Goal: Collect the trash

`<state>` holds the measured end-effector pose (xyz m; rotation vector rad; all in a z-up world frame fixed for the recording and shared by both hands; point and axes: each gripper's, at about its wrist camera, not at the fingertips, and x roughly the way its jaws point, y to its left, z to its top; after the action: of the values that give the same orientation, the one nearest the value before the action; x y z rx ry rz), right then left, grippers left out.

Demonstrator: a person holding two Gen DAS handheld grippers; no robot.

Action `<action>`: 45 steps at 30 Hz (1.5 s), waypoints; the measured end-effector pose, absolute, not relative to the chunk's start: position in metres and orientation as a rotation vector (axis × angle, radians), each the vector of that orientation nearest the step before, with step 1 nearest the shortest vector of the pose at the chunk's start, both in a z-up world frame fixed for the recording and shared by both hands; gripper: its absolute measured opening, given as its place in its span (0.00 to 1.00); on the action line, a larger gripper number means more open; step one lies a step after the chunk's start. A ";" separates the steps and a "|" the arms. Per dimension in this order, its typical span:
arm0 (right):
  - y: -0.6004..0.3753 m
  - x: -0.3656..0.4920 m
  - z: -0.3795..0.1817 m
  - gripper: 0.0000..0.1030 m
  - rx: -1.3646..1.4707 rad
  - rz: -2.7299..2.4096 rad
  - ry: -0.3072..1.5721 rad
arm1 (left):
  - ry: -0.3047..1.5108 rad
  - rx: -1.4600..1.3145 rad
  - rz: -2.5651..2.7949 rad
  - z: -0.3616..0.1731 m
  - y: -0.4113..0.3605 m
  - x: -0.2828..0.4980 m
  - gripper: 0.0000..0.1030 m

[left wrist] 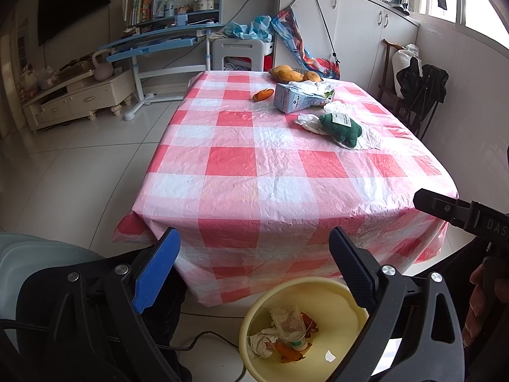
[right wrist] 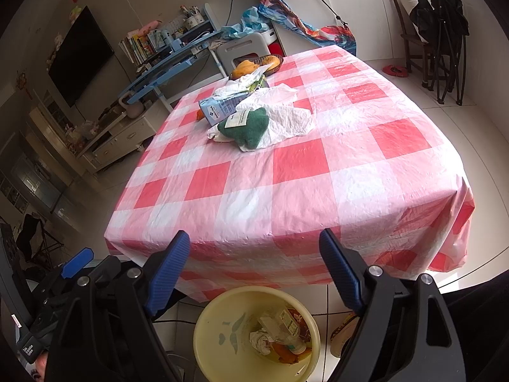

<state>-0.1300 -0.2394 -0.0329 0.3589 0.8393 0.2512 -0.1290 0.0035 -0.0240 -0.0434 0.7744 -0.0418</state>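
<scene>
Left tongs (left wrist: 254, 273): fingers spread wide apart with nothing between them, held over the floor at the near edge of the counter.
Right tongs (right wrist: 254, 270): likewise spread apart and empty, hanging above the yellow basin; their black body also shows at the right edge of the left wrist view.
Yellow basin (right wrist: 210, 324): stands on the tiled floor just in front of the counter; holds a crushed clear bottle (right wrist: 280, 321), a wad of white tissue (left wrist: 261, 343) and orange scraps.
Counter (left wrist: 286, 165): covered by a red-and-white checked cloth that drapes over the near edge.
Green plush toy (right wrist: 248, 127): lies toward the far half of the counter, on crumpled white paper (right wrist: 289, 117), a white tag on top.
Blue-and-white carton (left wrist: 291, 98): lies on its side just beyond the toy, crumpled wrappers touching it.
Orange piece (left wrist: 263, 94): lies on the cloth beside the carton.
Fruit basket (left wrist: 294, 74): at the far edge, holding yellow-orange fruit.
</scene>
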 end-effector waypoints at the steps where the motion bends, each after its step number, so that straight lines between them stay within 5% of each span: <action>1: -0.239 -0.130 -0.033 0.77 0.358 0.251 0.839 | 0.774 -0.043 -0.042 -0.024 0.004 -0.129 0.89; 45: -0.241 -0.132 -0.029 0.77 0.326 0.247 0.825 | 0.771 -0.034 -0.042 -0.025 0.002 -0.128 0.89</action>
<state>-0.1316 -0.2415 -0.0293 0.3257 0.8250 0.2466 -0.1279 0.0017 -0.0251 -0.0342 0.7706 -0.0423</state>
